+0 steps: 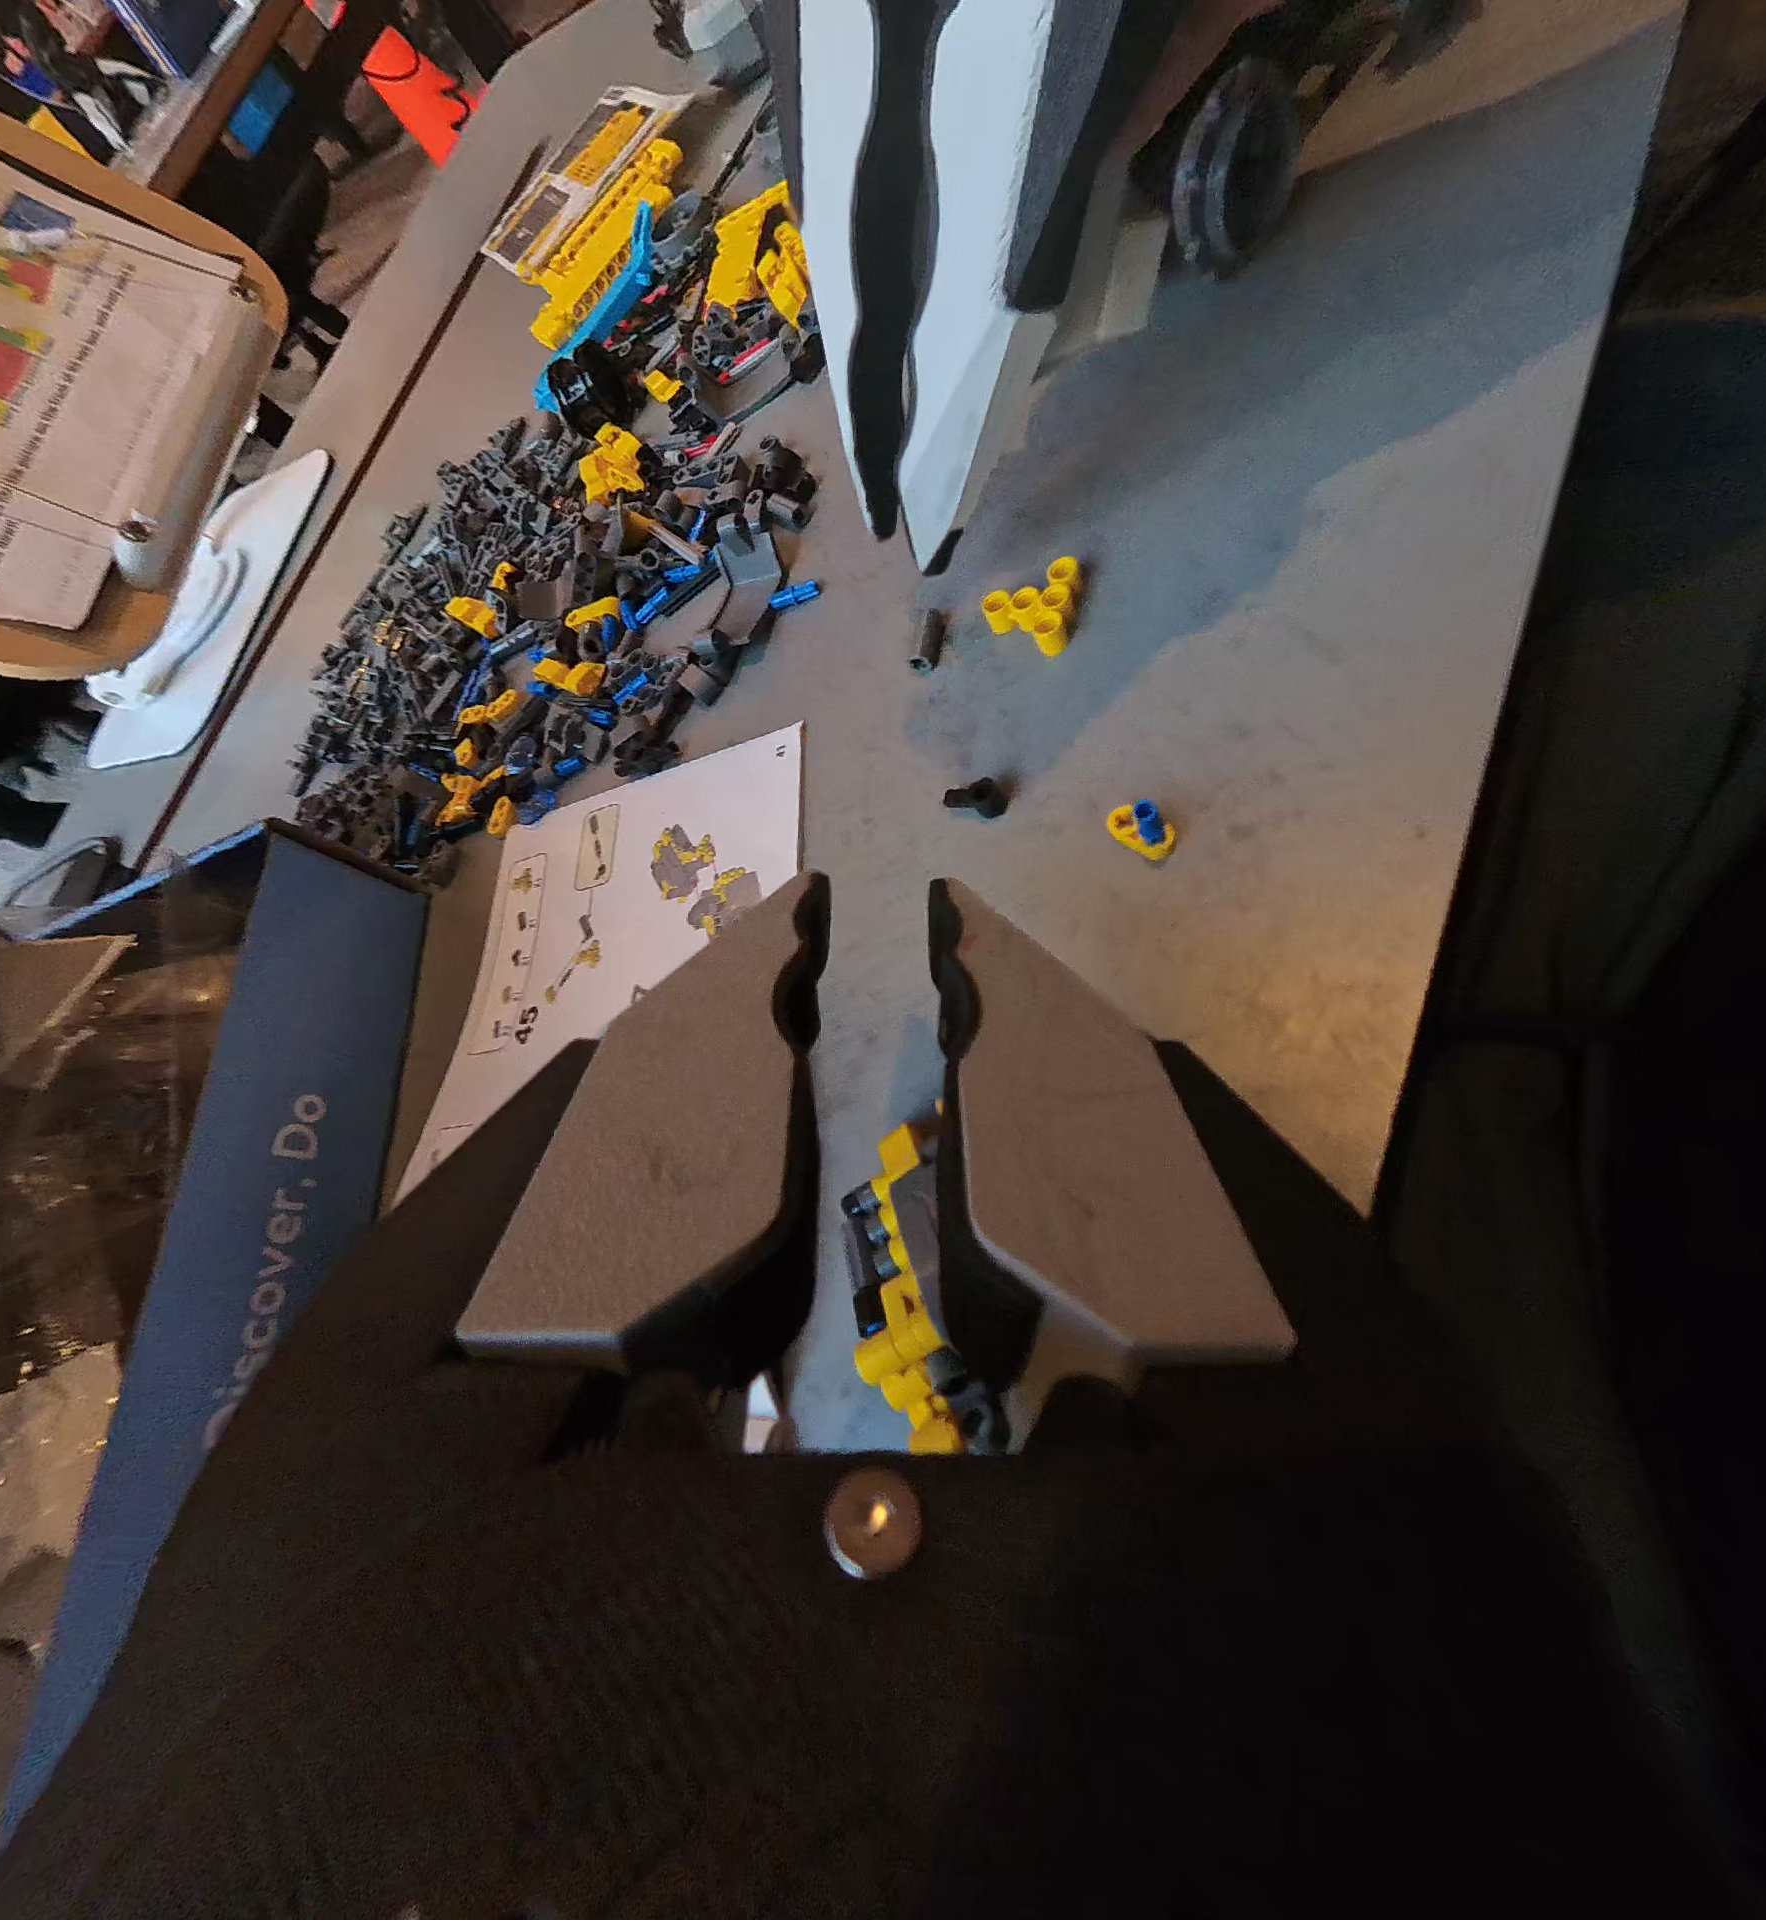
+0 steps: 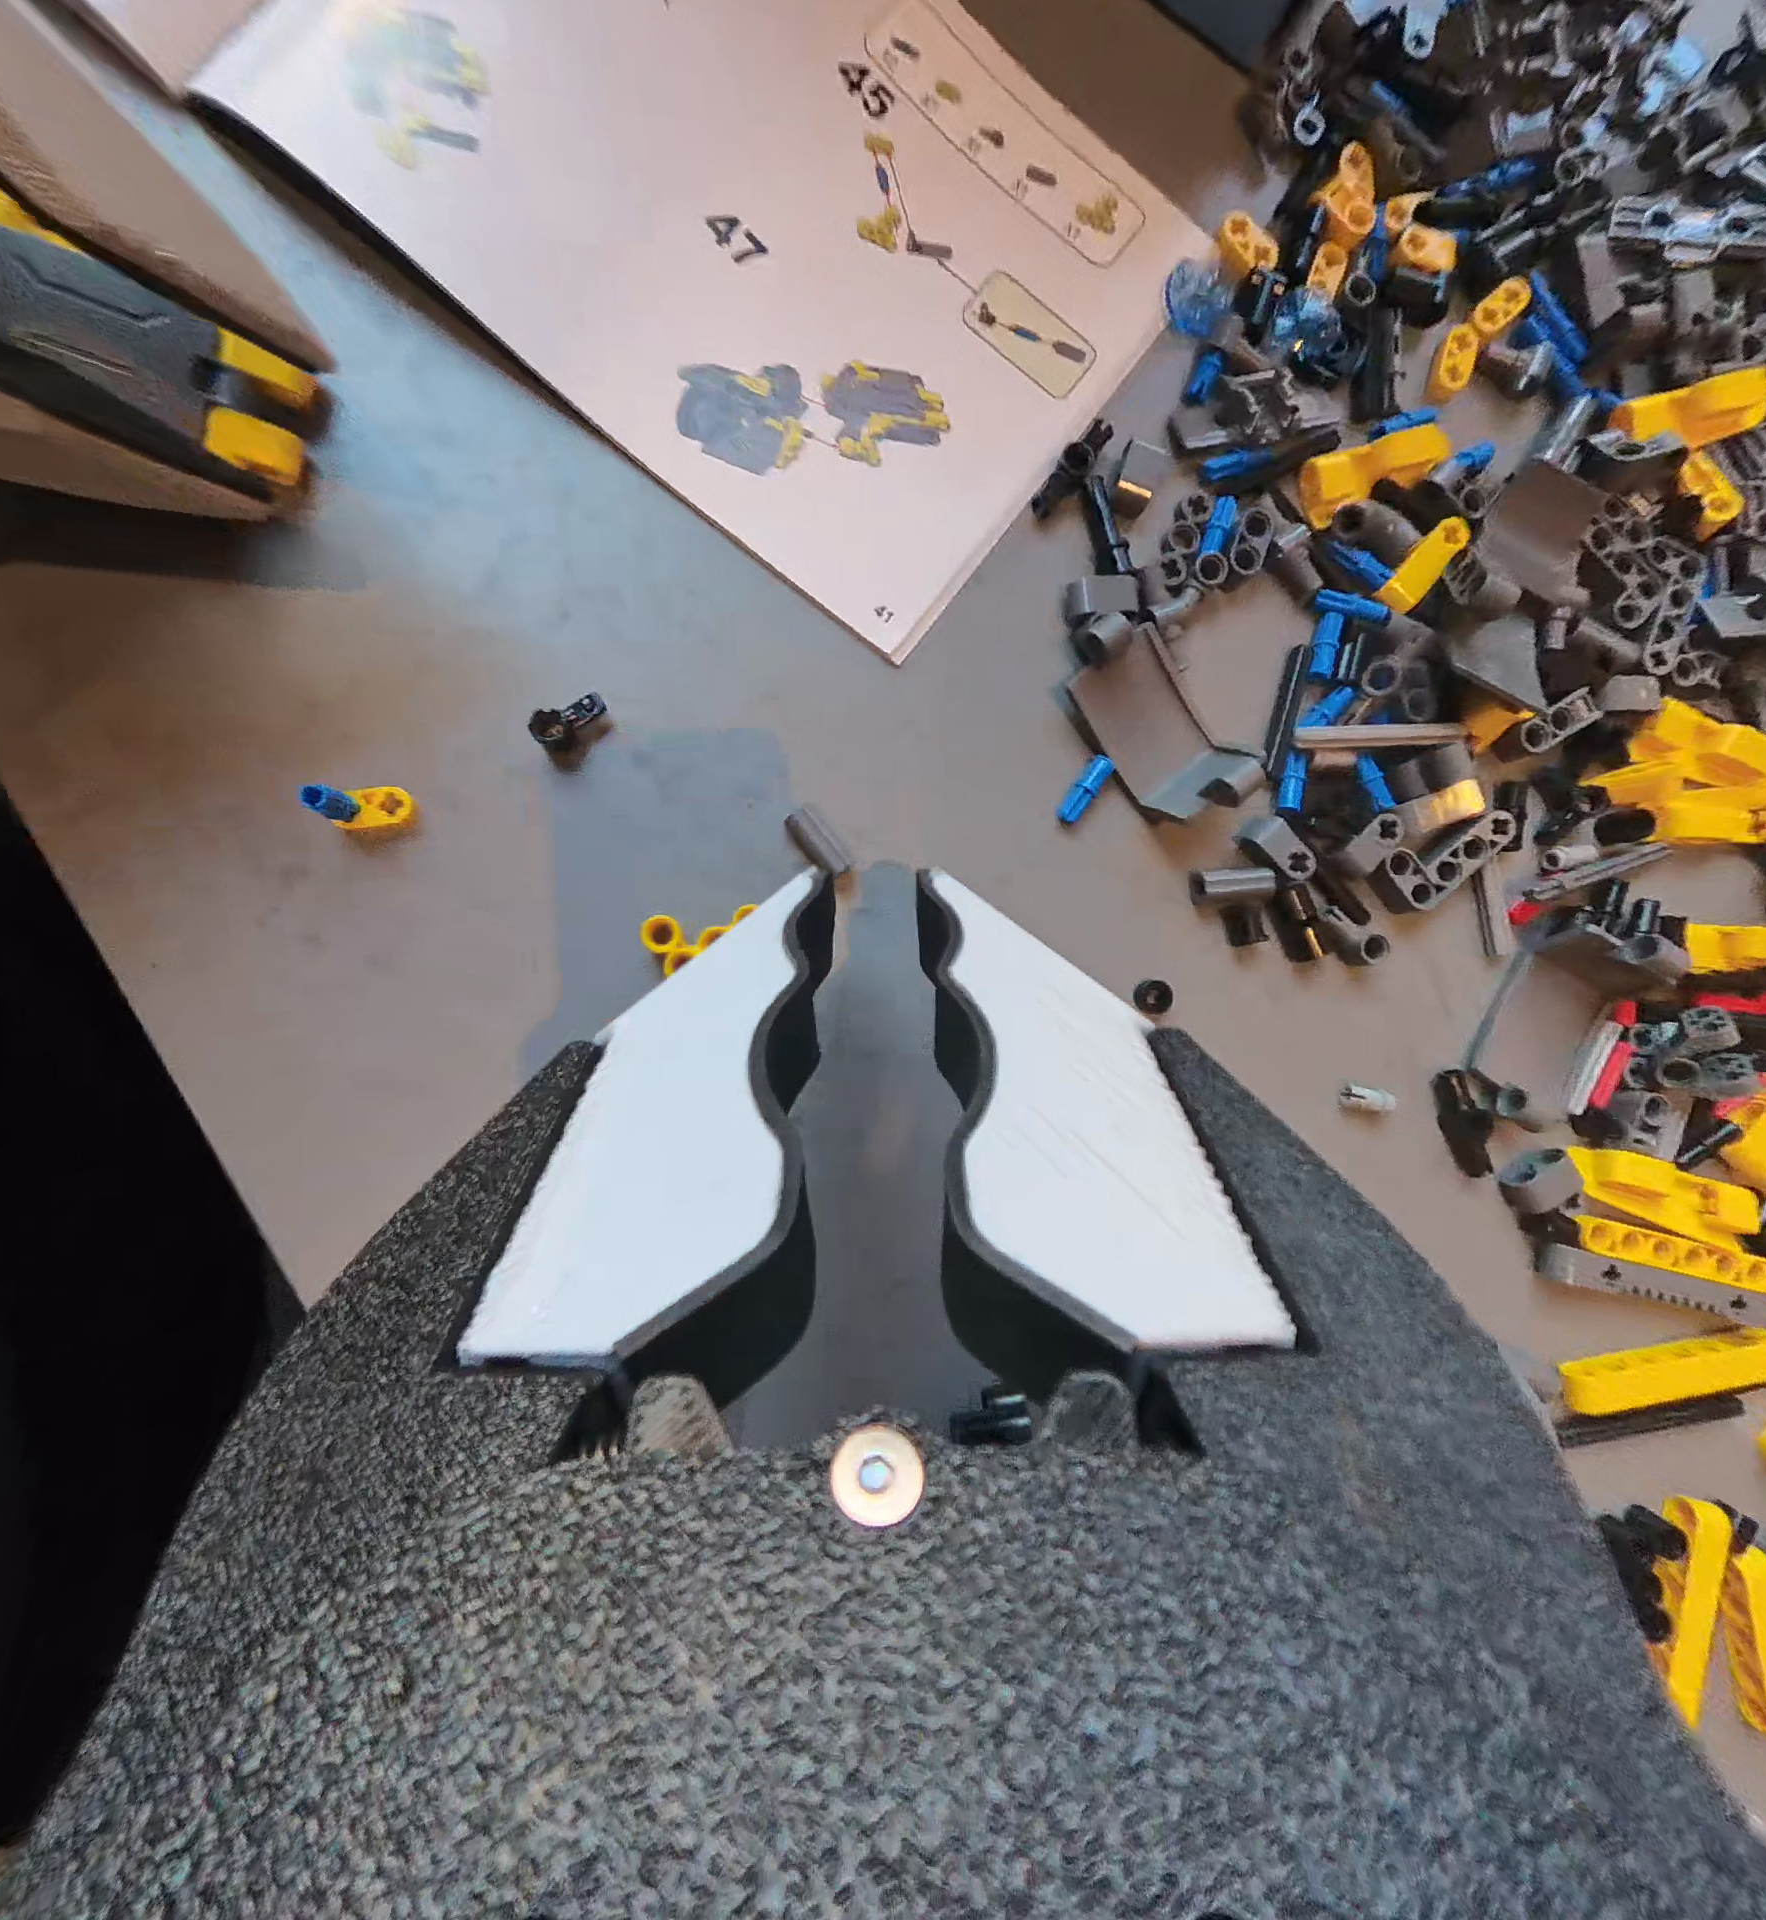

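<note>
Well, the left gripper (image 1: 879, 904) hangs over the grey table (image 1: 1274, 727) with its dark fingers a narrow gap apart at the tips and nothing pinched between them. A yellow and grey brick assembly (image 1: 905, 1288) lies on the table under the gap, close against the inner side of one finger; whether it touches that finger I cannot tell.

Take the open instruction booklet (image 1: 650, 894) as the marker. Beyond its far edge sprawls the big pile of loose bricks (image 1: 567, 623), mostly dark grey with yellow and blue among them. Off its corner, away from the pile, four loose bits lie well apart: a small black connector (image 1: 978, 798), a yellow piece with a blue pin (image 1: 1141, 829), a yellow cluster of rings (image 1: 1037, 605) and a short grey tube (image 1: 927, 636). A dark blue box edge (image 1: 276, 1195) runs along the booklet's other side.

The right gripper (image 2: 877, 878), with white fingers, is also slightly parted and empty. In its own view the grey tube (image 2: 819, 840) sits just off its left fingertip, and the yellow rings (image 2: 681, 935) peek out beside that finger, partly hidden. The booklet (image 2: 702, 312) lies ahead, the connector (image 2: 567, 719) and blue-pinned piece (image 2: 359, 806) between booklet and gripper, the pile (image 2: 1533, 623) to the booklet's right. A tiny black piece (image 2: 993, 1415) shows near the base of the fingers.
</note>
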